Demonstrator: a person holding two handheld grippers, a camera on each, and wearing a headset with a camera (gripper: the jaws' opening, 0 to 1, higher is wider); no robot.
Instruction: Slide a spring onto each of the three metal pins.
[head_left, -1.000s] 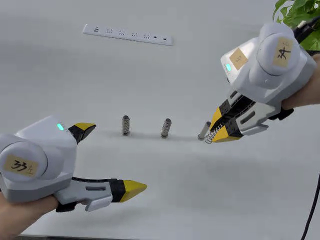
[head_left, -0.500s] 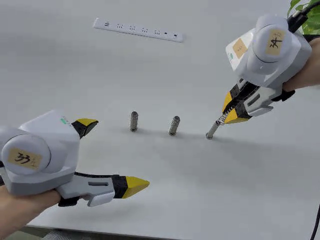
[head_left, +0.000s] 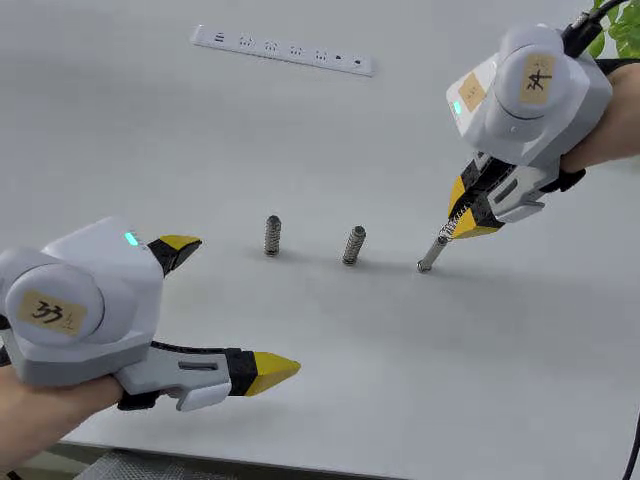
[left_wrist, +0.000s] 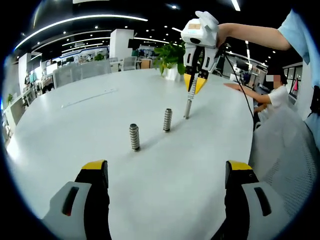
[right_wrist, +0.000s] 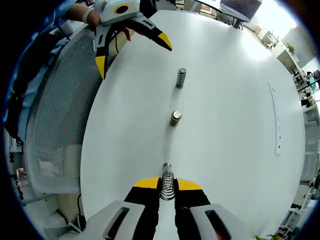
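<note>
Gripping a spring (right_wrist: 167, 184) in clenched jaws, the right gripper (head_left: 468, 226), label "34" (head_left: 537, 72), holds it at the right pin (head_left: 431, 255) tip. The left pin (head_left: 272, 235) and middle pin (head_left: 354, 245) wear springs. The left gripper (head_left: 230, 305), label "33" (head_left: 45, 312), gapes empty.

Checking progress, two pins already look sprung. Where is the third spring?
Head view: the third spring is pinched in the right gripper, at the tip of the rightmost pin.
</note>
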